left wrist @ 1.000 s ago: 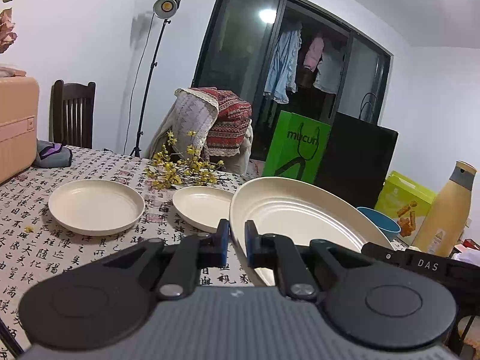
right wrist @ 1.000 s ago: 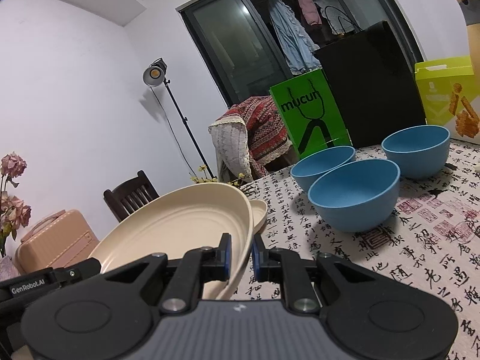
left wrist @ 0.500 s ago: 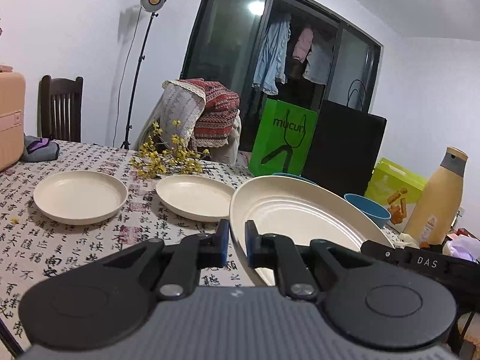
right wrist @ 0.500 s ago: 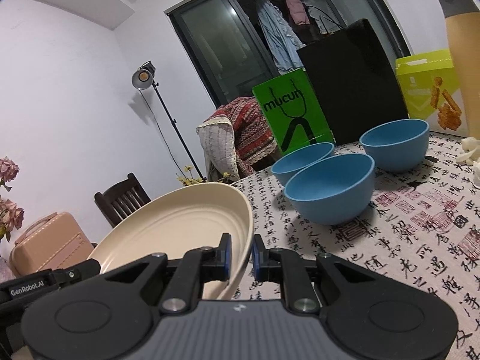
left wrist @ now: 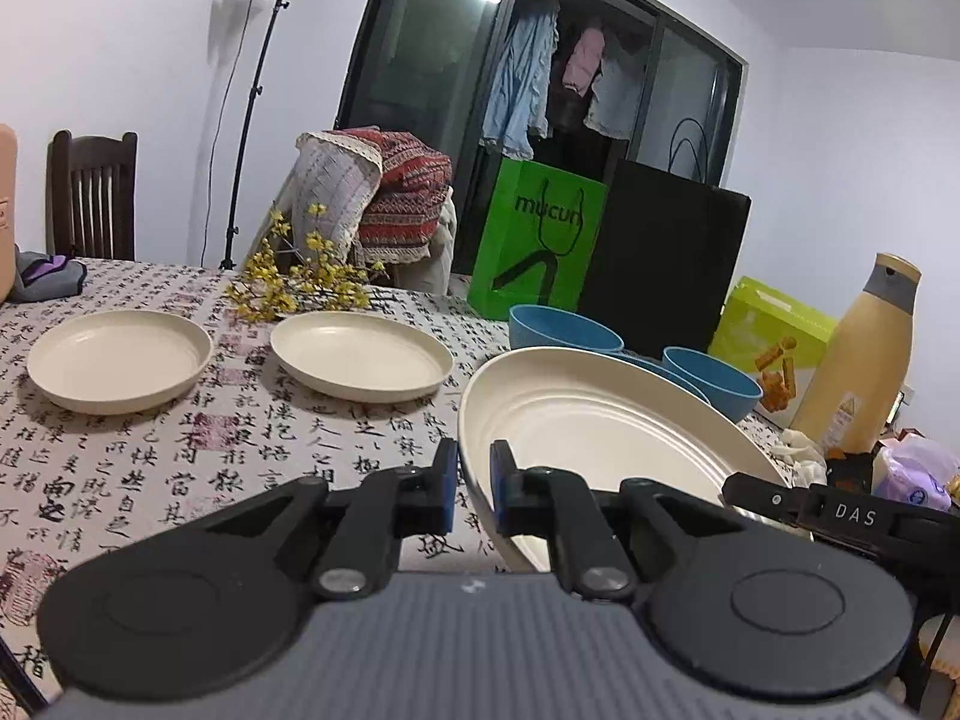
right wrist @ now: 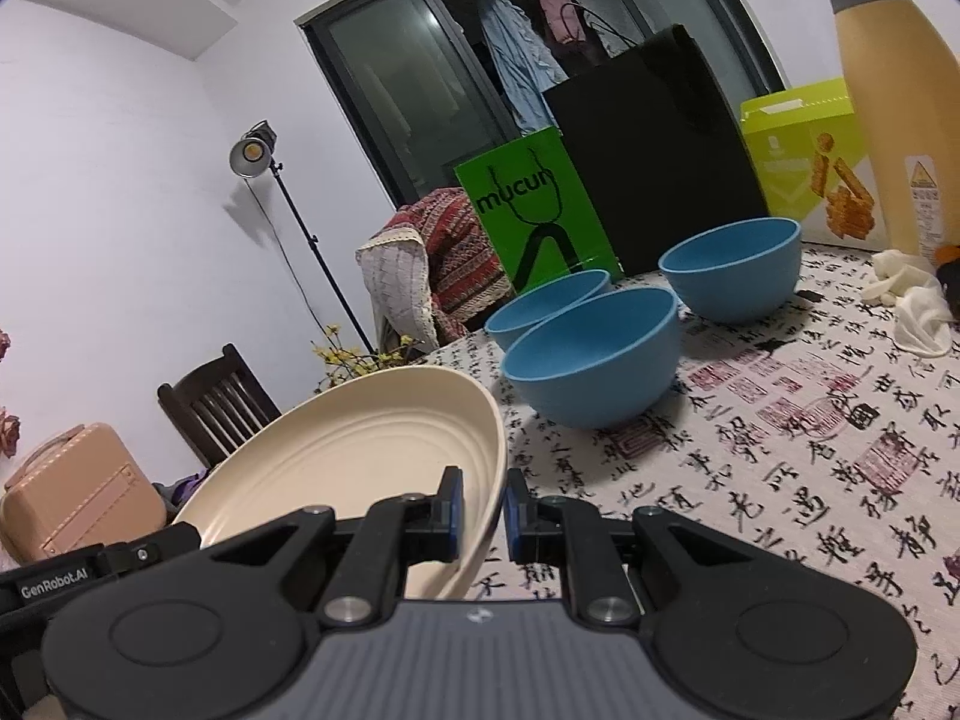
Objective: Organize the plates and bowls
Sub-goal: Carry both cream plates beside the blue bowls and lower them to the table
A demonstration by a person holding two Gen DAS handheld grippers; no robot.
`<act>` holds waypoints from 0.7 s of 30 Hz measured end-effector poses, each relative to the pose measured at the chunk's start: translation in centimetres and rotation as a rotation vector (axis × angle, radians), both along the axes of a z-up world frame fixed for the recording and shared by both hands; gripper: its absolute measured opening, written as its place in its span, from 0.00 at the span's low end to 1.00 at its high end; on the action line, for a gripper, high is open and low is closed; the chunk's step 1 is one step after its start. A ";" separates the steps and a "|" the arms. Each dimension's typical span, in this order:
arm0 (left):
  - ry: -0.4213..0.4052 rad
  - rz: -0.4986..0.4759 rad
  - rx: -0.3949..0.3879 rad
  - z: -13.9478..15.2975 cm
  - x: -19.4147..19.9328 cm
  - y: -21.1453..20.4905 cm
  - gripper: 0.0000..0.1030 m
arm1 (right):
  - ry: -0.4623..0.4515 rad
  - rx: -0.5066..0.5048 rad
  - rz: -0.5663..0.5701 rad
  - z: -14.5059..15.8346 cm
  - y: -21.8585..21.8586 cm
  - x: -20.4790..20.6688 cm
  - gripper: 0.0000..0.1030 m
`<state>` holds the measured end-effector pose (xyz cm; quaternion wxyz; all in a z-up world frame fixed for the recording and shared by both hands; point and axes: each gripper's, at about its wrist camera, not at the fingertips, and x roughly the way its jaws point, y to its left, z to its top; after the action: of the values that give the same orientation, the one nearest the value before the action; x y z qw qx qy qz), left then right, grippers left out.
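You are partway through the sorting, by my reading: you hold one large cream plate off the counter between both tools, and nothing is stacked yet. Your left tool is clamped on the plate's left rim and your right tool on the opposite rim, each with one pad inside the rim and one outside. The plate is tilted and sits just in front of the three blue bowls, which stand close together on the counter by the green bag and the black bag; whether the bowls touch one another I cannot tell. Two smaller cream plates lie flat, side by side and apart, on the far left of the counter near the yellow flowers. All the plates and bowls whose insides show look empty. What is left, I judge, is to set this plate with the other plates and to gather or nest the bowls.
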<state>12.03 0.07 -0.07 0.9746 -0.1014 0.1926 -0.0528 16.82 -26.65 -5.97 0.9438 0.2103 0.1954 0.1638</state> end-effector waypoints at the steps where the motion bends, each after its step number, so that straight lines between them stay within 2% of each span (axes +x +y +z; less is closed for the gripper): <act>1: 0.003 -0.002 0.001 -0.1 0.1 -0.1 0.11 | 0.003 -0.001 -0.002 -0.1 -0.1 0.0 0.13; 21: 0.097 -0.028 0.038 -3.9 1.1 -1.7 0.11 | 0.082 -0.024 -0.018 -3.7 -1.4 0.3 0.13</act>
<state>13.08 -1.63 -3.95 0.9650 -0.0828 0.2420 -0.0577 17.08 -28.06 -9.62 0.9389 0.2070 0.2340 0.1443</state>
